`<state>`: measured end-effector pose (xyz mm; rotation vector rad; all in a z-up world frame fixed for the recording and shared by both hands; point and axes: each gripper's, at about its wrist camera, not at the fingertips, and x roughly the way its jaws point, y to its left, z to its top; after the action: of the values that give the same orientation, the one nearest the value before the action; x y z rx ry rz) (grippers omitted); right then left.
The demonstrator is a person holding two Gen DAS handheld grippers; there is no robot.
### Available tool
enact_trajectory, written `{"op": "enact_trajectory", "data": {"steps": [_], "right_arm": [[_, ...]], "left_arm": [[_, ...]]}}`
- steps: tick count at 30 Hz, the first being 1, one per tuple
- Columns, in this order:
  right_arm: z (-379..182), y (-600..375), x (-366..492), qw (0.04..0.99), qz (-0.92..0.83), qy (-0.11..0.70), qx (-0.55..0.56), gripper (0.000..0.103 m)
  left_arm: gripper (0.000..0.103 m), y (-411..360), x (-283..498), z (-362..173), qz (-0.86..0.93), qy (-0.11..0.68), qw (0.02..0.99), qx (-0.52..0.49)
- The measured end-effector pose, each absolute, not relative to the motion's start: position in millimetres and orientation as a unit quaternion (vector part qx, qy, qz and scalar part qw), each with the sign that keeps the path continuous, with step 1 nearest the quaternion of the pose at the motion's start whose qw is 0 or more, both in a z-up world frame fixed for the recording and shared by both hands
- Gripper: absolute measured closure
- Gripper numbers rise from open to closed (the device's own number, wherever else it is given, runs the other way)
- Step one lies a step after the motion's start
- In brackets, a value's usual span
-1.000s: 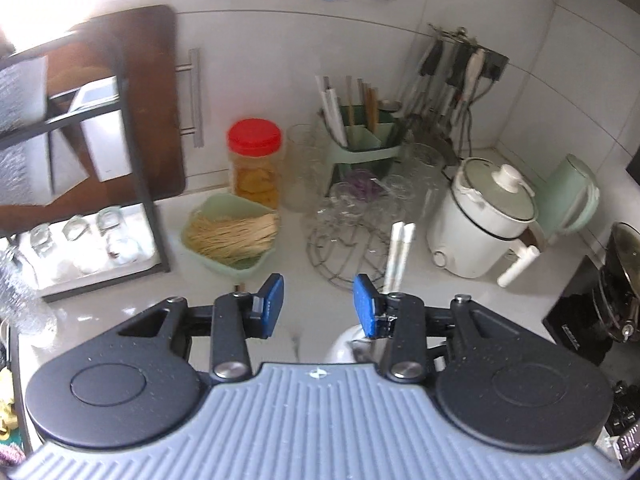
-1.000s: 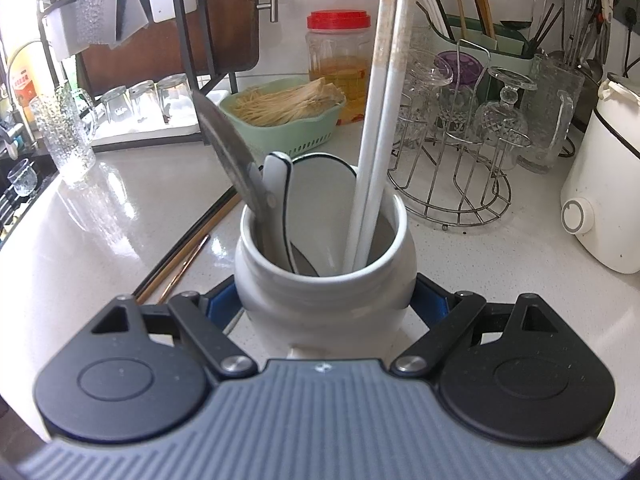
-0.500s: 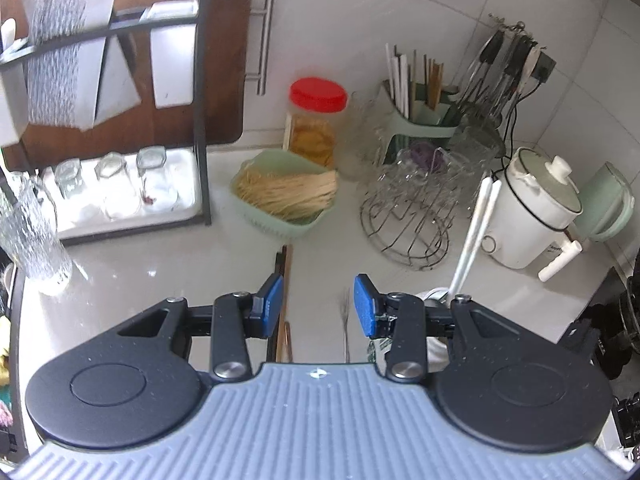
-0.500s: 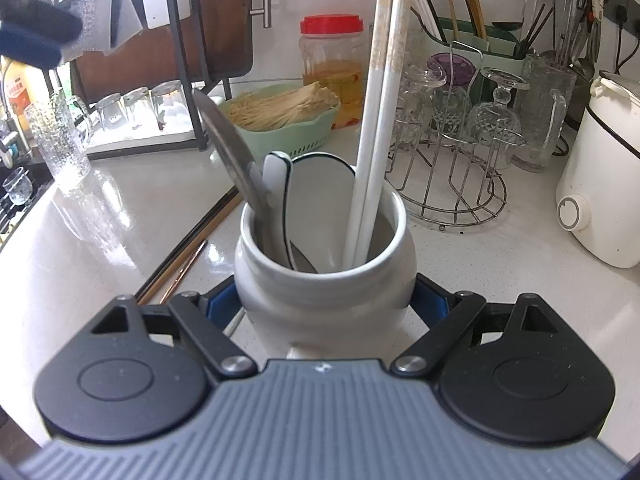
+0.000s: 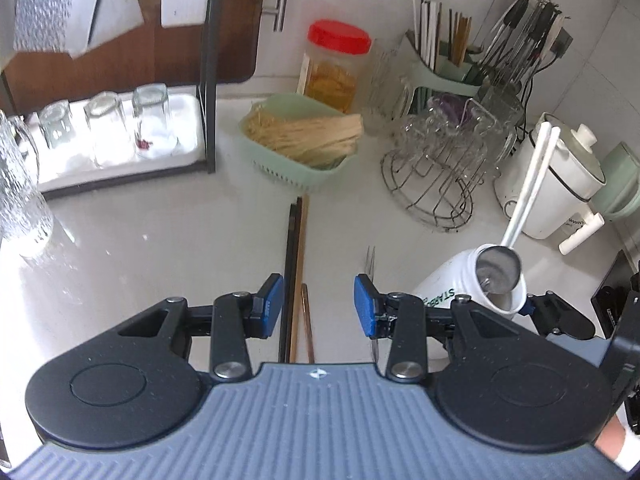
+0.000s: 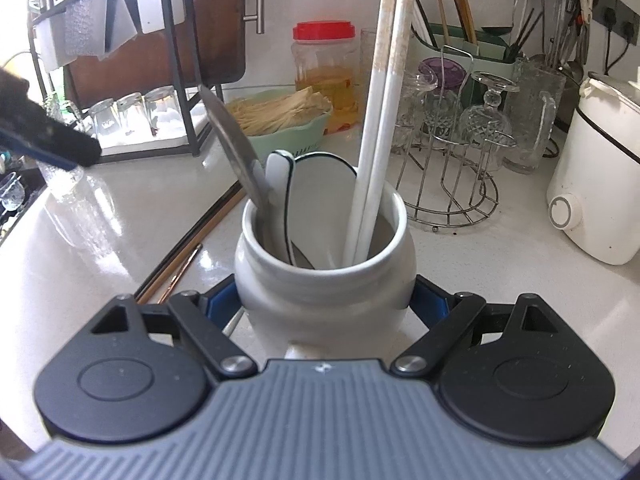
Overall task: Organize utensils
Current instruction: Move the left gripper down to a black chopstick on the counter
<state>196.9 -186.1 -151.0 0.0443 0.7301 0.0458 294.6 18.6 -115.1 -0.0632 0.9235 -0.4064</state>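
Observation:
My right gripper (image 6: 325, 300) is shut on a white ceramic jar (image 6: 324, 280), its blue pads pressing on both sides. Inside the jar stand two white chopsticks (image 6: 384, 120), a metal spoon (image 6: 232, 140) and a white ceramic spoon (image 6: 276, 184). In the left wrist view the jar (image 5: 448, 284) sits at the right, tilted. My left gripper (image 5: 319, 306) hangs open above the counter with nothing in its jaws. Under it lie dark and brown chopsticks (image 5: 294, 264) and a thin copper-coloured stick (image 5: 307, 320). A fork (image 5: 371, 258) lies just right of them.
A green basket of noodles (image 5: 304, 144) and a red-lidded jar (image 5: 336, 68) stand behind the chopsticks. A wire rack of glasses (image 5: 440, 176), a white cooker (image 5: 560, 184) and a green utensil caddy (image 5: 444, 64) fill the right. A black shelf with glasses (image 5: 112, 128) stands left.
My left gripper has come down toward the counter, bringing the loose chopsticks and fork between its fingers in view. The right gripper has kept still with the jar.

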Motion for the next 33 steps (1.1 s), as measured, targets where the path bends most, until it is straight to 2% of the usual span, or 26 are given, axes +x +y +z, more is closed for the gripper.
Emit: {"op": "enact_trajectory", "data": {"steps": [9, 11, 16, 22, 24, 27, 33], "right_arm": [[-151, -188, 193, 0.935, 0.020, 0.351, 0.036, 0.012], [-150, -191, 193, 0.934, 0.027, 0.353, 0.049, 0.007], [-151, -190, 193, 0.934, 0.038, 0.352, 0.042, 0.003], [-145, -193, 190, 0.939, 0.028, 0.341, 0.035, 0.004], [-143, -195, 190, 0.938, 0.041, 0.341, 0.042, 0.011], [-142, -194, 190, 0.937, 0.035, 0.344, 0.039, 0.013], [-142, -195, 192, 0.934, 0.033, 0.351, 0.047, 0.013]], "left_arm": [[0.059, 22, 321, -142, -0.184, 0.478, 0.858, -0.029], [0.059, 22, 328, -147, -0.181, 0.484, 0.856, -0.024], [0.059, 18, 342, -158, -0.171, 0.485, 0.857, -0.014], [0.059, 13, 356, -174, -0.170, 0.485, 0.858, -0.018], [0.059, 9, 361, -179, -0.174, 0.485, 0.857, -0.016], [0.062, 1, 367, -187, -0.171, 0.483, 0.859, 0.002], [0.075, -9, 387, -205, -0.162, 0.484, 0.860, 0.018]]}}
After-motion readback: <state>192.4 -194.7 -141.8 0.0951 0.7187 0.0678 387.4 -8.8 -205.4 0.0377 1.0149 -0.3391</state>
